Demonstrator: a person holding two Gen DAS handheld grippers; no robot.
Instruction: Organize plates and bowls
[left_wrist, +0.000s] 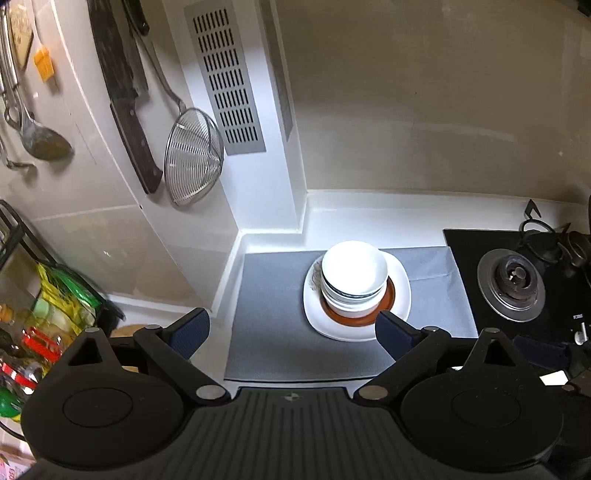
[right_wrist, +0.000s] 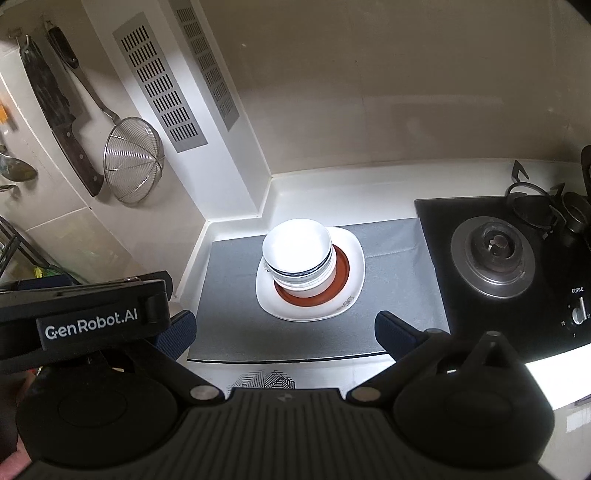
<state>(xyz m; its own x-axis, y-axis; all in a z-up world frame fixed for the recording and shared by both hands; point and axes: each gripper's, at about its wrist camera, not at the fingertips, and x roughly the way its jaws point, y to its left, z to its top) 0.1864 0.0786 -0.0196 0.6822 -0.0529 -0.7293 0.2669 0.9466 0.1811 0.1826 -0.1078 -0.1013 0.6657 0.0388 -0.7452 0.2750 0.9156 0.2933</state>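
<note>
A stack of white bowls (left_wrist: 354, 275) with blue rims stands on a brown plate (left_wrist: 388, 301), which lies on a large white plate (left_wrist: 400, 291) on a grey mat (left_wrist: 273, 332). The same bowls (right_wrist: 297, 254), brown plate (right_wrist: 341, 275) and white plate (right_wrist: 352, 258) show in the right wrist view. My left gripper (left_wrist: 291, 334) is open and empty, held above the mat's near side, short of the stack. My right gripper (right_wrist: 284, 334) is open and empty, also near the mat's front edge. The left gripper's body (right_wrist: 85, 314) shows at left in the right wrist view.
A gas hob (left_wrist: 511, 284) lies right of the mat, also in the right wrist view (right_wrist: 493, 256). A cleaver (left_wrist: 125, 96), wire strainer (left_wrist: 194, 157) and ladle (left_wrist: 44, 142) hang on the left wall. A rack with bottles and packets (left_wrist: 44, 314) stands at left.
</note>
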